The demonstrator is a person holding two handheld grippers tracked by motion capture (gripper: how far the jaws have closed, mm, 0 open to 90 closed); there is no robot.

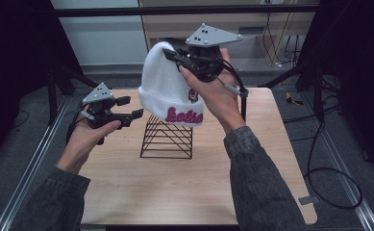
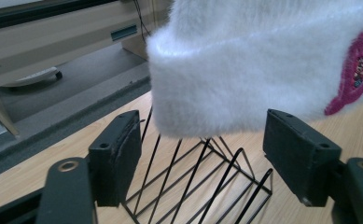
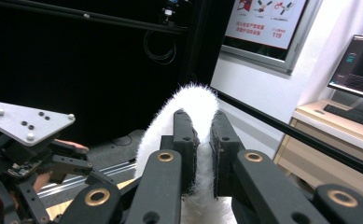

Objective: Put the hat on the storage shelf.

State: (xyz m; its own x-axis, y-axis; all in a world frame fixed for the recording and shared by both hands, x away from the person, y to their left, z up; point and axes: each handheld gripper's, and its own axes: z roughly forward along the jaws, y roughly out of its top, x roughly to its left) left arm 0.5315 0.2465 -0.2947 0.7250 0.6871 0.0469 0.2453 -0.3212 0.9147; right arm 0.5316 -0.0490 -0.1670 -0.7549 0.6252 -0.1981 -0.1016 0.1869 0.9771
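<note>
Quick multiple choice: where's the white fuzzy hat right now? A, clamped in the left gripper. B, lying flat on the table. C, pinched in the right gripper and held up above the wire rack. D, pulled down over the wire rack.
C: the right gripper pinches the white hat by its top, and it hangs above the black wire rack, while the left gripper stands open beside it.

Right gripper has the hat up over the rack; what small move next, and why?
Probably lower the white hat onto the wire rack: the right gripper pinches its crown, its brim hangs just above the rack, and the left gripper waits open beside it.
</note>
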